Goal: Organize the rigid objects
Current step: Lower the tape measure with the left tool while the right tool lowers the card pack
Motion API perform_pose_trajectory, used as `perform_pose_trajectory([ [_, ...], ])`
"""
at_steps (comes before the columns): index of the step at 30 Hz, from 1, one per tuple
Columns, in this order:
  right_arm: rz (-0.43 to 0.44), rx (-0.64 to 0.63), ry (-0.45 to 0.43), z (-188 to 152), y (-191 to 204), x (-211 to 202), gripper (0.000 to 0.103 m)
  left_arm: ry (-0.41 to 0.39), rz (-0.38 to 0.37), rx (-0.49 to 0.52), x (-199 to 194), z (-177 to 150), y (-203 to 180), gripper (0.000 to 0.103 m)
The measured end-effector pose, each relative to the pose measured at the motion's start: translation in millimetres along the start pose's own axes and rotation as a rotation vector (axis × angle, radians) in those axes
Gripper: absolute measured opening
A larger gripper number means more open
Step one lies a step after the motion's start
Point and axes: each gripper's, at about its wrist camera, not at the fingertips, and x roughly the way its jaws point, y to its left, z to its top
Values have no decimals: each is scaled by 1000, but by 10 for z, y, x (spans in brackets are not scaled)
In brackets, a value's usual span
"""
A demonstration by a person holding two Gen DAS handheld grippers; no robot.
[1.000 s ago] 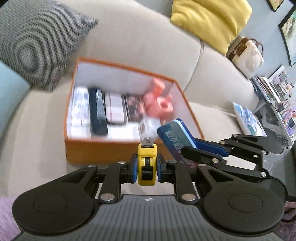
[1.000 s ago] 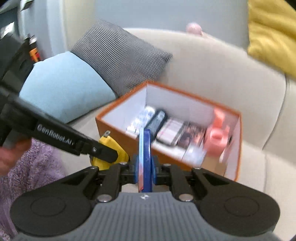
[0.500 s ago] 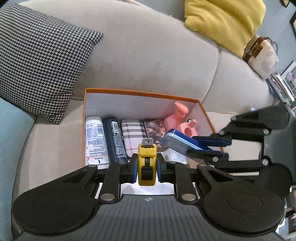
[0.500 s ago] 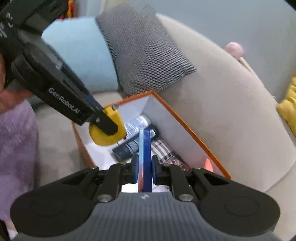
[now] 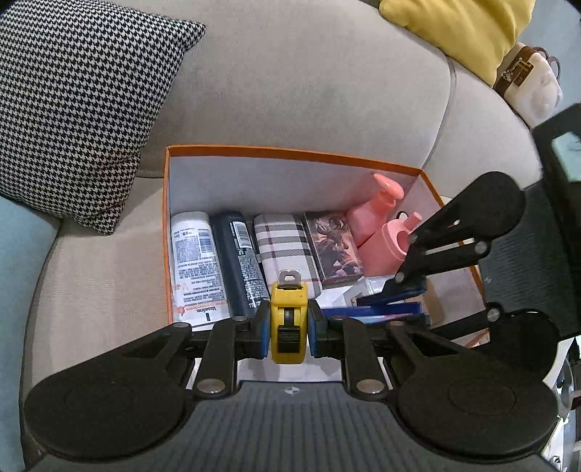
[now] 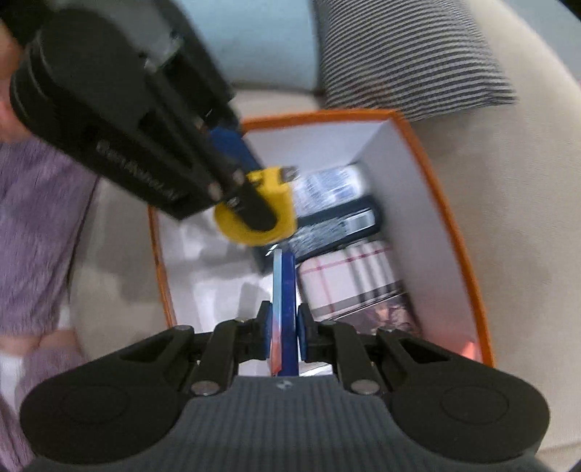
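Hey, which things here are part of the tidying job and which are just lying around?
Job:
left gripper holding yellow tape measure
right gripper holding flat blue tin
orange box with its row of items

Lying about:
houndstooth cushion
yellow cushion
sofa

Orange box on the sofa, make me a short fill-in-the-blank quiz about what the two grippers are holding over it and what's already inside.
1. The left gripper is shut on a ____ tape measure.
2. The right gripper grips a flat ____ tin on edge.
3. Both hover above the orange box, which sits on a ____.
4. At the box's right end stand two ____ bottles.

Missing words: yellow; blue; sofa; pink
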Motion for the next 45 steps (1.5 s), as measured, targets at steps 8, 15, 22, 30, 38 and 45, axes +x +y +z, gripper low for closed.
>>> perform_pose_trajectory([
  [8, 102, -170, 102, 103, 47, 278, 14, 22, 7, 29, 96, -21, 13, 21],
  [15, 135, -228, 158, 173, 47, 462, 14, 34, 2, 31, 158, -19, 47, 21],
  [22, 123, -268, 176, 195, 20, 558, 14, 47, -4, 29, 209, -22, 76, 21],
  [30, 101, -200, 154, 169, -116, 480, 16, 58, -2, 27, 299, -20, 52, 21],
  [38, 135, -109, 171, 60, -99, 664, 12, 63, 0, 28, 292, -30, 56, 21],
  [45, 129, -33, 187, 70, -98, 681, 14, 90, -1, 38, 302, -19, 59, 21],
])
